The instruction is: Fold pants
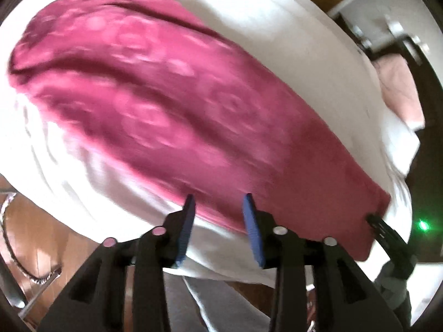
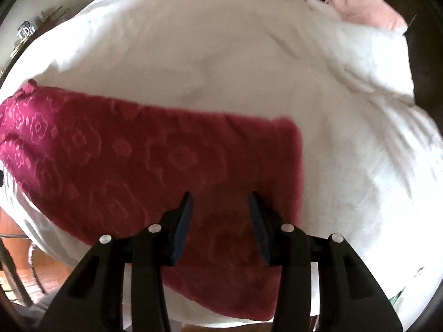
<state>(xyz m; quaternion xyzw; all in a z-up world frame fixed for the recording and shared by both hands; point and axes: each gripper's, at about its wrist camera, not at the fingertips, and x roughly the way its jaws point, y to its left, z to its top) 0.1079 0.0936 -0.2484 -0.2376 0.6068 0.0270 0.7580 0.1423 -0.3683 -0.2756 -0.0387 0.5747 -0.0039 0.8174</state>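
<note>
Pants point(image 2: 138, 166): dark red with a pale flower print, lying stretched flat across the white bed point(image 2: 221, 55).
Left gripper point(image 1: 218, 202): jaws spread, nothing between them, poised over the near edge of the pants.
Right gripper point(image 2: 220, 199): jaws spread, nothing pinched, pointing down over the plain end of the pants.
Pillow point(image 2: 365, 8): pink, at the far corner of the bed.
</note>
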